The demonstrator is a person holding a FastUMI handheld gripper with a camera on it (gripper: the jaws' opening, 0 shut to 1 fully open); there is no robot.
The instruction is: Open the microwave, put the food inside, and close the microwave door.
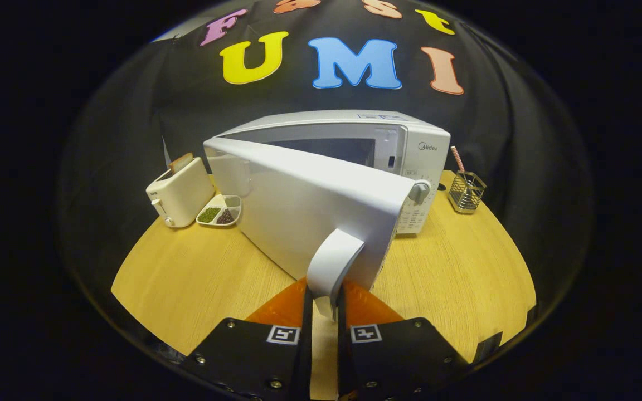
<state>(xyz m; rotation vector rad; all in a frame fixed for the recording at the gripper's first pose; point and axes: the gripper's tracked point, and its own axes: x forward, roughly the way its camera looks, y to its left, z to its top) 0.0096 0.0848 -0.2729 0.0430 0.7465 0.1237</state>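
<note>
One microwave (354,161) — tongs (325,295) on handle (332,267)

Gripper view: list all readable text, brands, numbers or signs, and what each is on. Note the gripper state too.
"Midea": brand on the microwave, top of its control panel.
Print under the dial on that panel: too small to read.
Sticker on the microwave's top: blurred.
Toaster: no readable mark.
Gripper: shut on the door handle.

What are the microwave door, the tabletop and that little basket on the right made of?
The microwave door, whose handle the gripper is shut on, looks like smooth white plastic with a soft sheen, though painted metal is possible. The tabletop shows pale wood grain, likely wood or laminate. The basket is thin metal wire mesh, see-through and glinting.
</note>
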